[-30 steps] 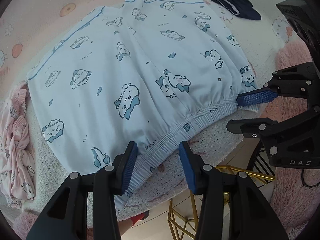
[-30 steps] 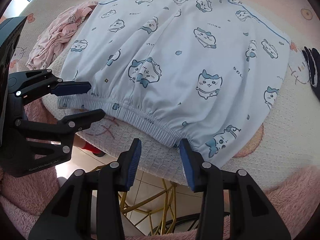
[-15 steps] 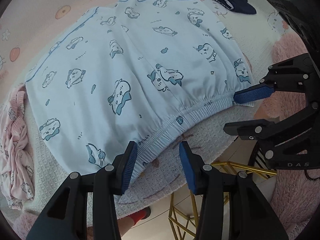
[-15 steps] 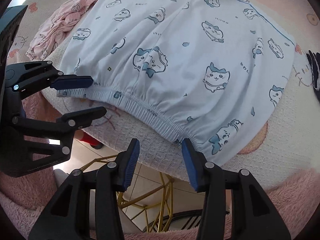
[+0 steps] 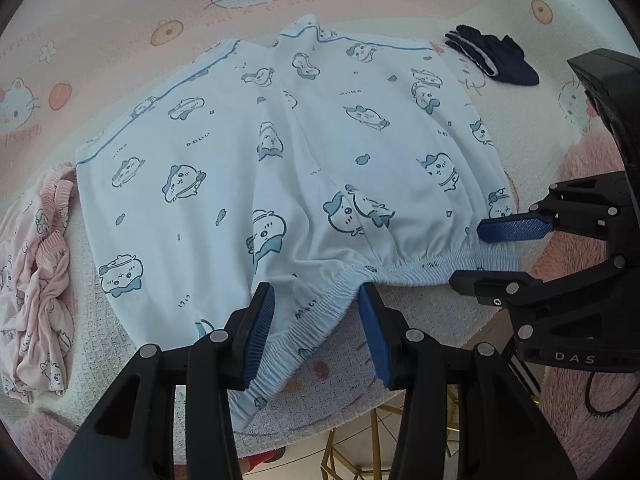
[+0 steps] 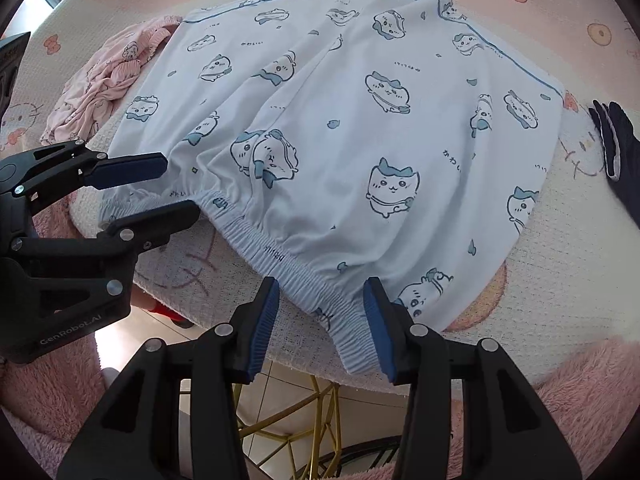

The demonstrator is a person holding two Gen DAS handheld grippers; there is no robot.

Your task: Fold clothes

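Left wrist view: we're straddling waistband (image 5: 316,312) of blue shorts (image 5: 280,168) at table's (image 5: 420,312) near edge; left gripper (image 5: 316,334) and right gripper (image 6: 320,328) gaping, not pinching.

Both cameras sit just behind their own tool and look steeply down along its two fingers, close over the near edge of the desk (image 5: 360,376). The left view faces the shorts (image 5: 280,160) from their left waistband corner, the right view from the right corner. Both views share the whole shorts, the pink garment (image 6: 104,80) and the dark garment (image 5: 492,56). Each also catches the other tool at its side: the right tool (image 5: 488,252) and the left tool (image 6: 176,186).
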